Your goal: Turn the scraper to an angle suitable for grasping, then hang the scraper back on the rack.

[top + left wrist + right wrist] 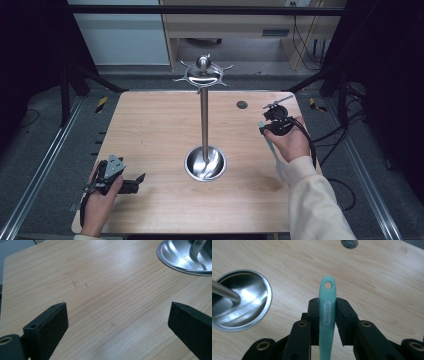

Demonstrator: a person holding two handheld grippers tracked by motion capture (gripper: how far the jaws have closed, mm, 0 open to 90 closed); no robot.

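The left hand (102,192) rests low at the near left, and the left gripper (140,179) lies level with its jaws wide apart, nothing between them. The right hand (290,142) is raised at the right; the right gripper (327,312) is clamped on a handle (327,315).
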